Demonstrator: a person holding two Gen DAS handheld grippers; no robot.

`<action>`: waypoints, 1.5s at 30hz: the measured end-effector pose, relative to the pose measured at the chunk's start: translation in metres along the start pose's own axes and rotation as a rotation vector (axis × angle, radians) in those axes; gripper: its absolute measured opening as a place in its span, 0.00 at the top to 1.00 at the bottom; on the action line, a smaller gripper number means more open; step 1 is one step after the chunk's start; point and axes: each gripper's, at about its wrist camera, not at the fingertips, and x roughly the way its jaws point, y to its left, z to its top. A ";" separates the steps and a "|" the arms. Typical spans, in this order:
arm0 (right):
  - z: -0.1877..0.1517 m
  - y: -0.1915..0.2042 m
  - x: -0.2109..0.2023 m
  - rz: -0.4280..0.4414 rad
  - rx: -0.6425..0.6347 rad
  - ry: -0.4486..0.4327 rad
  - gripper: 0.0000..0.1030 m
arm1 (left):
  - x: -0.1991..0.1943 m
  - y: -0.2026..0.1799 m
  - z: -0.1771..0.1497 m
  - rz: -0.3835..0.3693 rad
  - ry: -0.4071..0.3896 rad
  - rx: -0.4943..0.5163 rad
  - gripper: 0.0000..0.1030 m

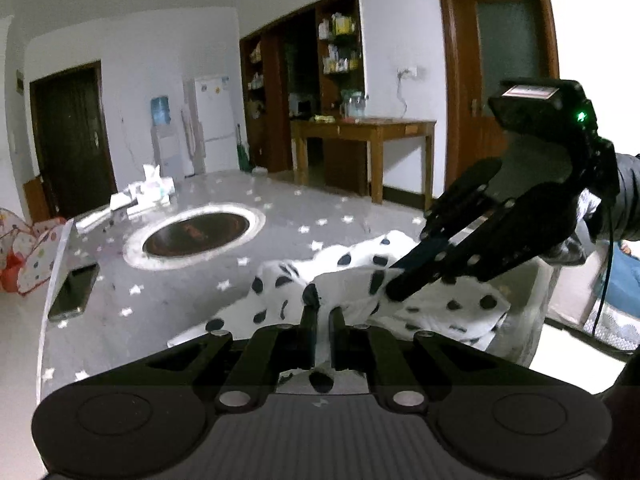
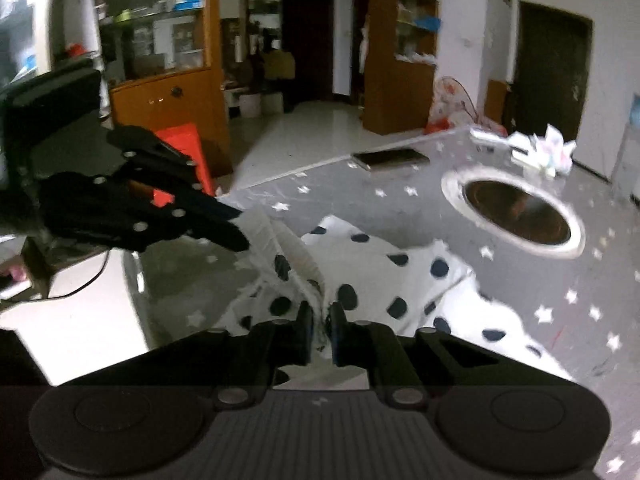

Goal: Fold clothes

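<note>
Both claws are pinching the white black-spotted cloth garment (image 1: 352, 276): left gripper (image 1: 322, 316) and right gripper (image 2: 320, 318) each clamp an edge. It's bunched at the near edge of the grey star-print table (image 1: 180, 292). Looks mid-fold, probably; hard to say which fold comes next.

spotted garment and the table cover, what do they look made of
Spotted garment: soft woven or knit cloth, matte; it creases and bunches, with a ribbed edge. Table cover: probably plastic or oilcloth, since the star-printed surface shows a glossy sheen.

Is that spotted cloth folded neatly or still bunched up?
Bunched up. The spotted cloth lies rumpled on the table, pinched by the left gripper and right gripper.
</note>
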 end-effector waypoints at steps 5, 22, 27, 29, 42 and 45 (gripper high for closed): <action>-0.011 0.015 0.001 0.035 -0.064 0.080 0.92 | 0.000 0.003 -0.007 -0.027 0.039 -0.011 0.90; -0.016 -0.058 0.012 0.087 0.220 0.094 0.66 | 0.009 0.050 -0.008 -0.057 0.057 -0.218 0.71; -0.017 -0.071 0.016 0.080 0.244 0.079 0.65 | 0.016 0.044 -0.005 -0.060 0.062 -0.206 0.71; -0.016 -0.076 0.021 0.084 0.267 0.070 0.65 | 0.024 0.055 -0.003 -0.025 0.064 -0.256 0.71; -0.016 -0.058 0.068 0.256 0.285 0.090 0.58 | 0.056 0.062 -0.025 -0.080 0.168 -0.394 0.74; -0.014 -0.049 0.054 0.320 0.254 0.085 0.58 | 0.044 0.048 -0.026 -0.136 0.168 -0.351 0.73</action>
